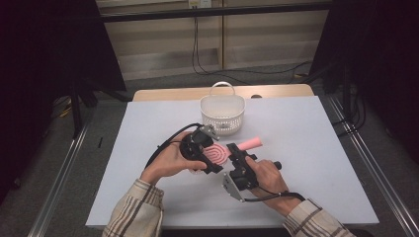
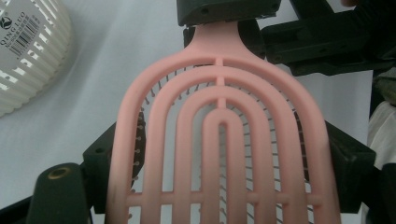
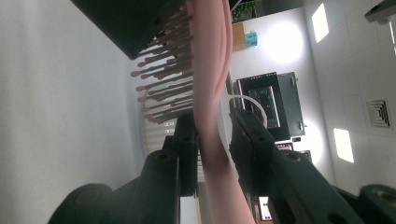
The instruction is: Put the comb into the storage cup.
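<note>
White worktop (image 1: 148, 148) is seen from the high view, with a white basket (image 1: 222, 114) at its far middle. Nearer, a pink hairbrush (image 1: 217, 154) is held between the left claw (image 1: 210, 154) and the right claw (image 1: 236, 154). From the left gripper view, the brush's arched head (image 2: 219, 140) is gripped across its width, with the basket (image 2: 28, 51) at the left. From the right gripper view, the bristles (image 3: 163, 79) are shown, and the handle (image 3: 215, 154) is clenched between the jaws.
</note>
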Available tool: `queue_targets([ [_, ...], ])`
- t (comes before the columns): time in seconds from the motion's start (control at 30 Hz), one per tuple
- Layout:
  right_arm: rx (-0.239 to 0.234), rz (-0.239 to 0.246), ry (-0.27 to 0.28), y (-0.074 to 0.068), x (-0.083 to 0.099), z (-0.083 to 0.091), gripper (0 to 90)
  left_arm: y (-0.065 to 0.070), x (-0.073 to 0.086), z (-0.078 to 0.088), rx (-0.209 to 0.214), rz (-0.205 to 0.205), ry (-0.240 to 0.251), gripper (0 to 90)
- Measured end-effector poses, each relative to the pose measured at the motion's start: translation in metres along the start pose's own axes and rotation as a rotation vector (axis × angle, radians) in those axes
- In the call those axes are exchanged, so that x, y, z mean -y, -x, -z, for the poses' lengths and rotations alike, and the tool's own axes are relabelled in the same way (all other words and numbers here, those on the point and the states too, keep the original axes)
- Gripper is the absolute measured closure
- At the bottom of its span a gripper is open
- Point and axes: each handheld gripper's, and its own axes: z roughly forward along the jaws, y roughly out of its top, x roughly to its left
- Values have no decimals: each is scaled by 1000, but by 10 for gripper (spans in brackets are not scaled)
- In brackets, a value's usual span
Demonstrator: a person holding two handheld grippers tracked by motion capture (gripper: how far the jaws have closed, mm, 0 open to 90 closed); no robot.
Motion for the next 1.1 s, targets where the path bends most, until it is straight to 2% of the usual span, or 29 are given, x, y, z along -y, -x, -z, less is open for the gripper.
queue_targets([
  [0.23, -5, 12, -15, -3, -2, 0, 780, 0, 0, 0, 6, 1, -12, 201],
  [0.4, -4, 49, -22, -5, -3, 1, 799, 0, -1, -1, 17, 7, -21, 200],
  [0.43, -4, 68, -17, -5, -3, 1, 802, 0, -1, 0, 18, 10, -21, 200],
  [0.5, 3, 79, -12, -6, -3, 1, 805, 1, 0, 0, 19, 24, -19, 199],
  [0.53, 3, 71, -12, -6, -3, 2, 806, 1, -1, 1, 18, 14, -25, 198],
  [0.57, 6, 82, -13, -6, -4, 2, 807, 2, -1, 1, 16, 26, -12, 197],
  [0.63, 15, 75, -19, -5, -3, 2, 809, 1, -2, 3, 18, 26, -4, 194],
  [0.67, 19, 86, -14, -4, -3, 2, 810, 1, -2, 3, 13, 26, 2, 192],
  [0.73, 20, 81, -20, -4, -2, 2, 810, 1, -3, 2, 9, 26, -2, 191],
  [0.83, 20, 100, -24, -4, -1, 1, 813, 2, -4, 0, 0, 44, 7, 184],
  [0.87, 22, 96, -24, -3, -1, 1, 812, 2, -4, 1, 0, 38, 2, 164],
  [0.9, 27, 96, -22, -3, -1, 1, 813, 2, -4, 1, 1, 57, 25, 136],
  [0.97, 37, 85, -28, -3, 0, 2, 813, 3, -5, 3, -1, 60, 41, 104],
  [1.0, 30, 89, -33, -1, 0, 1, 813, 3, -5, 4, -7, 60, 46, 83],
  [1.03, 34, 73, -37, -2, 2, 2, 813, 3, -5, 6, -2, 49, 48, 70],
  [1.1, 33, 82, -39, 0, 3, 2, 813, 3, -5, 7, -5, 48, 53, 60],
])
